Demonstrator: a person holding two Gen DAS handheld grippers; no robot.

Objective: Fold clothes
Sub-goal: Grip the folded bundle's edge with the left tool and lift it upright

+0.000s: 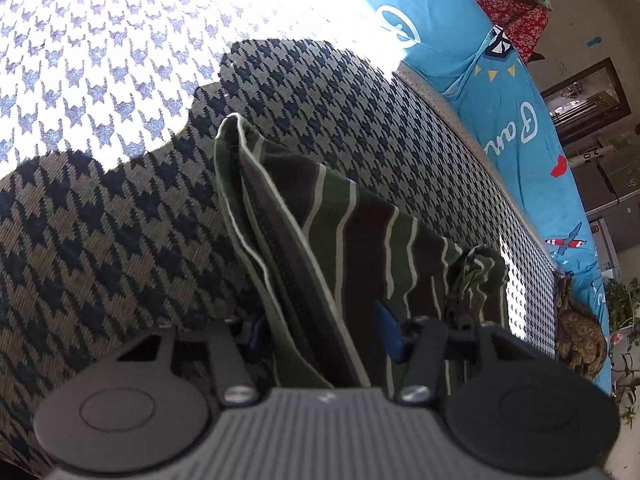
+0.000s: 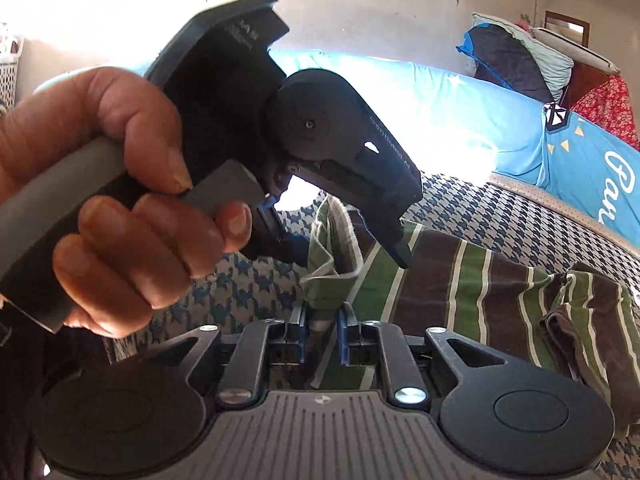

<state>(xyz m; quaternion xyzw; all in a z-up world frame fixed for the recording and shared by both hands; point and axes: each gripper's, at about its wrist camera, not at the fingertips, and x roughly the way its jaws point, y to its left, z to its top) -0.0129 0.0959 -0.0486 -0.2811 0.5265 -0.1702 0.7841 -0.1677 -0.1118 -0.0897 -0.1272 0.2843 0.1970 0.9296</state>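
Hard sunlight is washing out the houndstooth cover (image 1: 120,60) at upper left, casting a sharp-edged shadow below. Glare is bleaching the blue sheet (image 2: 460,120) in the right wrist view. Fisheye distortion is bending the edges; the near gripper bodies are appearing slightly soft.

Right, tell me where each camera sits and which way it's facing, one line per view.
Left wrist: sits on the left gripper, looking along its open fingers at the green striped garment lying between them on the houndstooth cover; only the gripper's own parts show.
Right wrist: sits on the right gripper, closed on the garment's edge, looking across at the left gripper and the hand holding it.
Shared: the garment, the houndstooth cover, the blue bedsheet behind.
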